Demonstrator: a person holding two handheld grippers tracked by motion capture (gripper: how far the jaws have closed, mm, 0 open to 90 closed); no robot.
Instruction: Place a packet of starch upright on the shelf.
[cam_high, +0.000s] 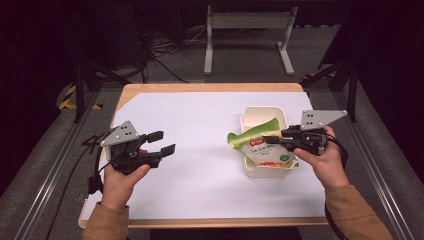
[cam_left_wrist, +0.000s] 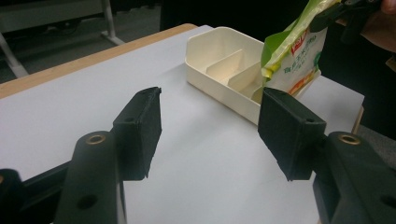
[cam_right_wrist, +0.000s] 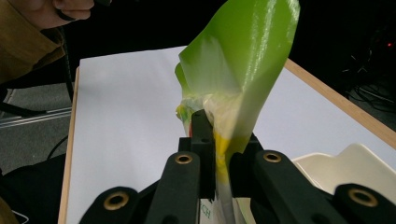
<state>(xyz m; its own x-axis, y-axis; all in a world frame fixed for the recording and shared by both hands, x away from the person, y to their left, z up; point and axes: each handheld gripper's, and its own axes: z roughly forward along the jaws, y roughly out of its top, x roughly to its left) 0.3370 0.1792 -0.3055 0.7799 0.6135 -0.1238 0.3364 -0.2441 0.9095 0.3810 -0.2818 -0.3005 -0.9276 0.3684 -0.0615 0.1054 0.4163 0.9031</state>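
Green and white snack bag (cam_high: 262, 146) hangs pinched between the closed fingers of the right gripper (cam_high: 272, 139), partly over the cream divided tray (cam_high: 250, 117) on the white surface (cam_high: 200, 150). The left gripper (cam_high: 161, 142) rests well apart, fingers open and empty.
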